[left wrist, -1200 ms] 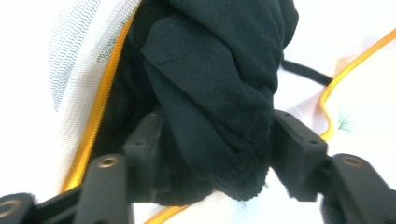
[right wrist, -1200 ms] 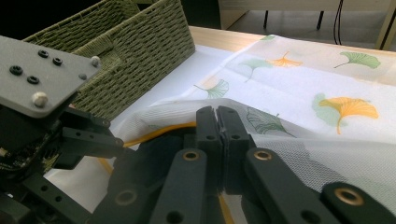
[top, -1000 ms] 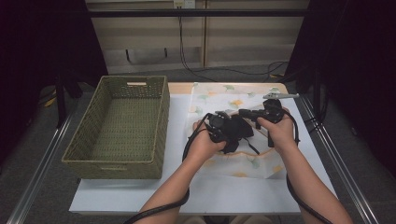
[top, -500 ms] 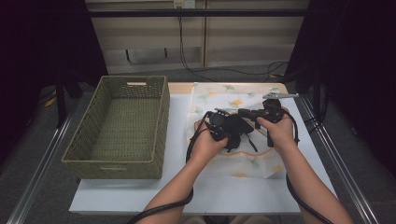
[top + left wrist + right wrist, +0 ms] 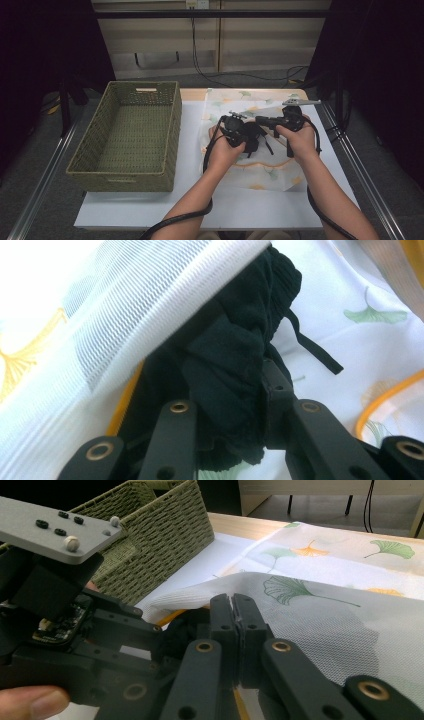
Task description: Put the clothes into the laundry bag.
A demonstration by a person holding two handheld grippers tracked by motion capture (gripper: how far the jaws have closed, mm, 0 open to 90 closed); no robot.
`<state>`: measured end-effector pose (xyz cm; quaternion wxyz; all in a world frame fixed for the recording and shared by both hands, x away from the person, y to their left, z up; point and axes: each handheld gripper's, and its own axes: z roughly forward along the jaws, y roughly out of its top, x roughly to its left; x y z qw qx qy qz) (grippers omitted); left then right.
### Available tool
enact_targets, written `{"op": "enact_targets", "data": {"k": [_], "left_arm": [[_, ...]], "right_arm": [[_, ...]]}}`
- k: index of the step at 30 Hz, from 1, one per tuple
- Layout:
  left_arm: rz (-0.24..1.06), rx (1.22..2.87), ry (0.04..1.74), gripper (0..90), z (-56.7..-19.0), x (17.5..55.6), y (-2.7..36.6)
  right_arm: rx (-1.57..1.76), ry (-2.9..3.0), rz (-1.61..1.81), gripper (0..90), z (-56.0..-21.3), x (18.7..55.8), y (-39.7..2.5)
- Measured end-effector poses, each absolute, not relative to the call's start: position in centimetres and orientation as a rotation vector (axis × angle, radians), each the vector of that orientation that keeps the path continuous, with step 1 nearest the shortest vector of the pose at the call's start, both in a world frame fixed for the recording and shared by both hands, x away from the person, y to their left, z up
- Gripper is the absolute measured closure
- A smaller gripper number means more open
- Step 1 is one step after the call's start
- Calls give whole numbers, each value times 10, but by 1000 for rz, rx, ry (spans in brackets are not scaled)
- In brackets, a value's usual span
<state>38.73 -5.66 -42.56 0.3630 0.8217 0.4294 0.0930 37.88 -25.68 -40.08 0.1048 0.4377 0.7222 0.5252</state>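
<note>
Left gripper (image 5: 227, 427) has its jaws clamped on a bunched black garment (image 5: 225, 360) at the mouth of the leaf-print mesh bag (image 5: 260, 167); right gripper (image 5: 232, 630), jaws pressed together, pinches the bag's white edge (image 5: 200, 597) open. Garment's partly inside, not fully in; wicker basket (image 5: 125, 135) waits empty, far left

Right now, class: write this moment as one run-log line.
left gripper: shut on black garment | right gripper: shut, at mesh bag | basket: empty
</note>
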Motion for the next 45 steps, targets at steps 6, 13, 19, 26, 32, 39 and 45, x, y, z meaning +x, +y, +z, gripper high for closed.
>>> {"op": "enact_targets", "data": {"k": [6, 13, 19, 26, 32, 39, 45], "left_arm": [[286, 2102, 1100, 726, -428, 391, -59], [236, 2132, 1113, 568, -435, 394, -57], [172, 2155, 1134, 436, -438, 394, -51], [93, 2225, 1133, 352, -437, 393, -44], [75, 2255, 1126, 387, -436, 389, -40], [59, 2265, 1138, 538, -438, 388, -40], [47, 2255, 1152, 638, -440, 389, -43]], "right_arm": [[1288, 2130, 1552, 891, -401, 380, -258], [1295, 2134, 1544, 891, -405, 380, -259], [1307, 2132, 1534, 891, -406, 380, -260], [1318, 2133, 1514, 891, -409, 381, -260], [1318, 2124, 1512, 891, -409, 382, -262], [1322, 2123, 1507, 891, -409, 381, -262], [1328, 2124, 1510, 891, -409, 381, -261]]}}
